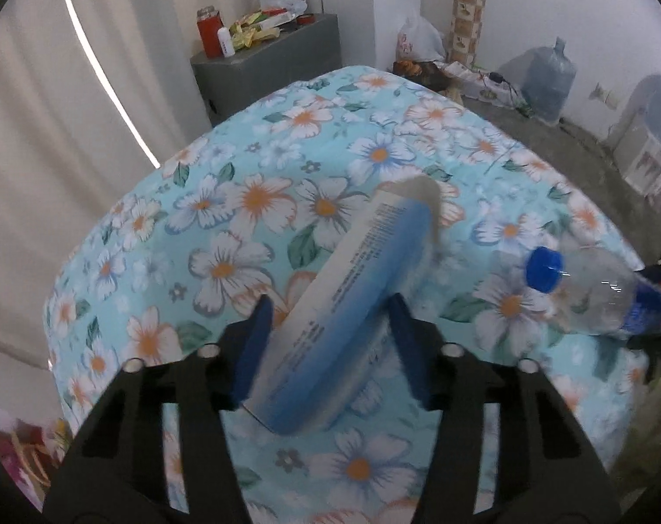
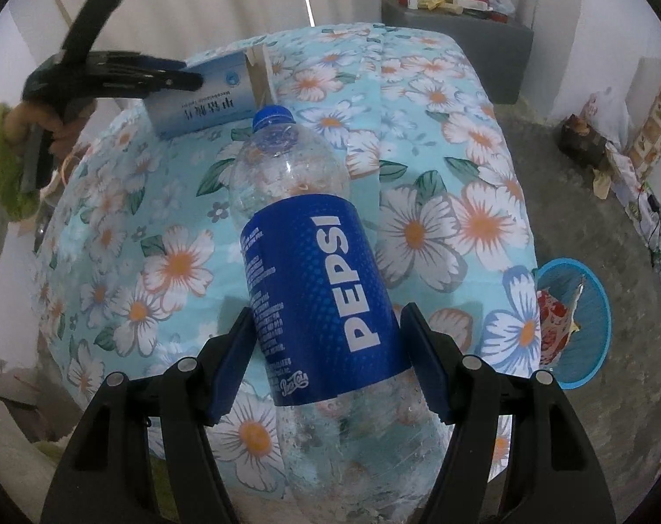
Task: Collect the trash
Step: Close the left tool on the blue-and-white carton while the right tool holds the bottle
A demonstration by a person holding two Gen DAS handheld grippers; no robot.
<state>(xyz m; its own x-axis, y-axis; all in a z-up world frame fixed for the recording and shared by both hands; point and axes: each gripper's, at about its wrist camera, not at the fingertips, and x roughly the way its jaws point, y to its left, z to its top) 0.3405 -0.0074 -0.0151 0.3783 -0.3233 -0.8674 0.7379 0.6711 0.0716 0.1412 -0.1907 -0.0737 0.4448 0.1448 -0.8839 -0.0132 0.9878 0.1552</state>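
While both grippers work above a bed covered by a floral sheet [image 1: 251, 201], each carries one piece of trash. Left gripper [image 1: 328, 349]: its blue-padded jaws are clenched on a white-and-blue carton [image 1: 352, 288], pressing the box's two long sides; the box runs forward out of the jaws, tilted up and to the right, with its far end flap open. Seen from the right wrist camera, the same left gripper [image 2: 186, 81] appears at upper left, held in a hand [image 2: 46, 118], with the carton [image 2: 208, 96] projecting beyond its fingers over the sheet's far edge. Right gripper [image 2: 326, 358]: its jaws grasp an empty clear Pepsi bottle [image 2: 317, 305] at the blue label, one pad on each side; the neck and blue cap [image 2: 272, 118] point away from the jaws, toward the carton, and the bottle's base extends back between the gripper's arms. In the left wrist view the bottle [image 1: 592, 292] enters from the right edge, cap toward the left jaws. Beyond the right-hand jaw, on the concrete floor just beside the bed, a blue basket [image 2: 592, 327] already contains crumpled wrappers. Ahead of both grippers, past the bed, stands a grey cabinet [image 1: 278, 65] cluttered with small items.
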